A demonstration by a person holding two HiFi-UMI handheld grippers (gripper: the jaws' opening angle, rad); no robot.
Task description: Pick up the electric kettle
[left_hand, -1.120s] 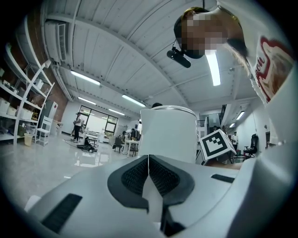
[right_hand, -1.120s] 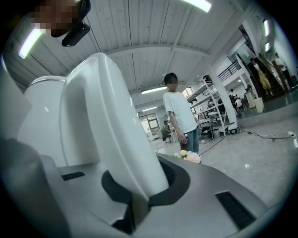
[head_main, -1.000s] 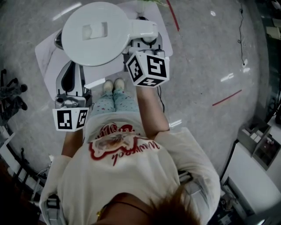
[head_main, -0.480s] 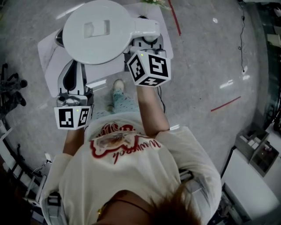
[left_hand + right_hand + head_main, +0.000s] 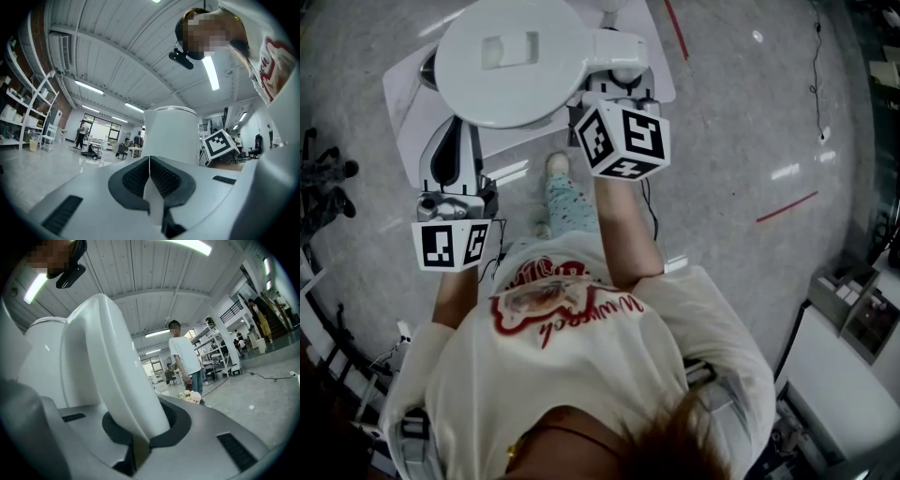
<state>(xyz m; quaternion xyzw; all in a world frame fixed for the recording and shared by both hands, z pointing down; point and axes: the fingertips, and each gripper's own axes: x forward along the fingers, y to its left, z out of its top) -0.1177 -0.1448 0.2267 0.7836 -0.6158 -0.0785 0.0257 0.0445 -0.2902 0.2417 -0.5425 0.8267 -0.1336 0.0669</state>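
Kettle (image 5: 506,61) white, flat round lid; right gripper (image 5: 136,439) clamps its handle (image 5: 112,371); left gripper (image 5: 149,177) closed.

Head view: straight above the kettle (image 5: 511,61), facing steeply down on its top from close by, with the floor (image 5: 741,122) far below it. Left gripper view: rides the left claw (image 5: 150,180) low beside the kettle, facing level, hard up against its wall; right gripper view: rides the right claw (image 5: 136,439) at the kettle's opposite side, nose to its handle (image 5: 112,371). All three share the kettle; both gripper views catch the head camera (image 5: 180,58) above it, and the left one takes in the right claw's marker cube (image 5: 220,145) just beside it.
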